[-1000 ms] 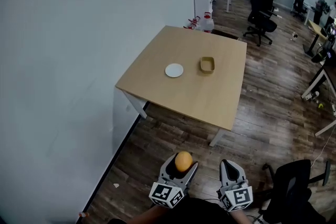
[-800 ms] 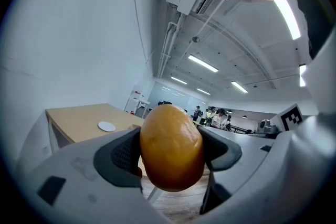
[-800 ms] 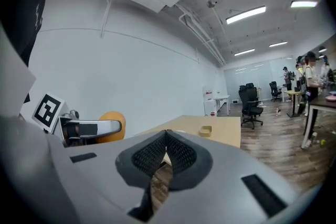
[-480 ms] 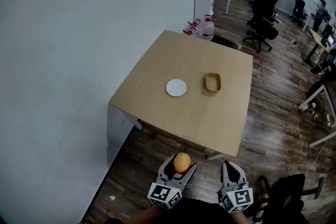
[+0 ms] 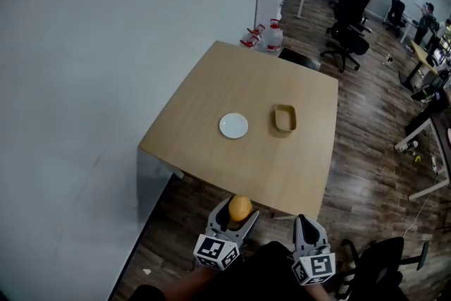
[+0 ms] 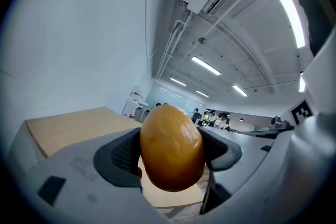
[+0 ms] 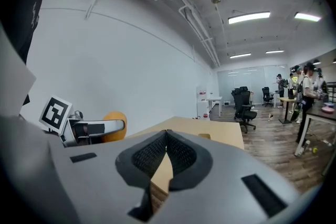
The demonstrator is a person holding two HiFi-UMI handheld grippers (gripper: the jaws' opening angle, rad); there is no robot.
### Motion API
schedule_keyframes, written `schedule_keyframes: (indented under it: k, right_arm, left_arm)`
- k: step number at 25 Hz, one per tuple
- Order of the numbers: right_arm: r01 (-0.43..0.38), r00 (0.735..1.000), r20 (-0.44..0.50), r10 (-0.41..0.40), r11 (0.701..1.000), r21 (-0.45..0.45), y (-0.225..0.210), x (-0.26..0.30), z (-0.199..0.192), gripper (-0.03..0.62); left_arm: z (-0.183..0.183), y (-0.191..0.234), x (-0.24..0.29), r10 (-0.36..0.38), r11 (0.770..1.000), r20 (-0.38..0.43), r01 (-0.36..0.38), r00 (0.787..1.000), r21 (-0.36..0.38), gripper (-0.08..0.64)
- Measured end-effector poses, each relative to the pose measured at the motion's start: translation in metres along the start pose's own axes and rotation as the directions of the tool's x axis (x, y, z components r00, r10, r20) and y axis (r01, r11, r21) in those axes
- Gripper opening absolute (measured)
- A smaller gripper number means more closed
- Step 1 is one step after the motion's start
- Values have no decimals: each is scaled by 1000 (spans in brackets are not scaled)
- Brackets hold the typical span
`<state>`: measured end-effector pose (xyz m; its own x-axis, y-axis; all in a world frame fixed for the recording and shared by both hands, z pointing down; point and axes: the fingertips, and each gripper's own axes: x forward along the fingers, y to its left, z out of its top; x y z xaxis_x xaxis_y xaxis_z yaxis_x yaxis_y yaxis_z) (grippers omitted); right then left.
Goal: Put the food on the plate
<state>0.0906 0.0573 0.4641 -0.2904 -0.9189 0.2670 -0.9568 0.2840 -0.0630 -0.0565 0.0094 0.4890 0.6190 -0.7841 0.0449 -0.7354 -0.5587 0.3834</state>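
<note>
My left gripper [image 5: 236,213] is shut on an orange, egg-shaped piece of food [image 5: 240,208], held just off the near edge of the wooden table [image 5: 211,109]. In the left gripper view the food [image 6: 170,147] fills the space between the pads. A small white plate [image 5: 233,125] lies near the table's middle, with a tan rectangular dish [image 5: 285,118] to its right. My right gripper [image 5: 305,225] hangs beside the left one, its jaws pressed together with nothing in them [image 7: 166,152]. The right gripper view also shows the orange food [image 7: 112,126] at its left.
A white wall [image 5: 84,81] runs along the table's left side. Water bottles [image 5: 270,37] stand on the floor past the far corner. Black office chairs [image 5: 347,17] stand further back, and another chair [image 5: 384,264] is at the lower right. The floor is dark wood.
The table has come nearer and lower in the head view, as the person has stepped towards it. Both grippers keep their hold and spacing.
</note>
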Motion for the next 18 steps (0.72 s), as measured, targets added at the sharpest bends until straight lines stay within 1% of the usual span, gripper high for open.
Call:
schedule_keyframes:
  k: [4,7,10,12,14,16,18]
  right_arm:
    - [-26,1000,14,26,1000,9,-2,24,4,60]
    - [-48,999,19,47,999,23,-11,48,3,60]
    - [-73,997,25,72,997,36,-21,78,5,60]
    - [-92,995,30,91,995,44,-27,100,13,60]
    - [-113,993,35,111,993,44,-35,121,22,60]
    - [-134,990,39,133,990,36,-42,138,31,60]
    - [-147,989,37,145,989,35,-50,152,35,60]
  left_arm:
    - [2,17,14,36,999,-4,-36,999,-7,314]
    - [0,33,27,70,998,-12,-70,997,3,314]
    - [5,52,45,106,994,-16,-106,994,19,314]
    - [8,67,60,131,991,-20,-130,991,15,314]
    - [6,82,77,169,986,-42,-168,985,5,314]
    - [2,95,95,214,977,-76,-214,974,10,314]
    - [-2,107,113,241,970,-97,-241,966,10,314]
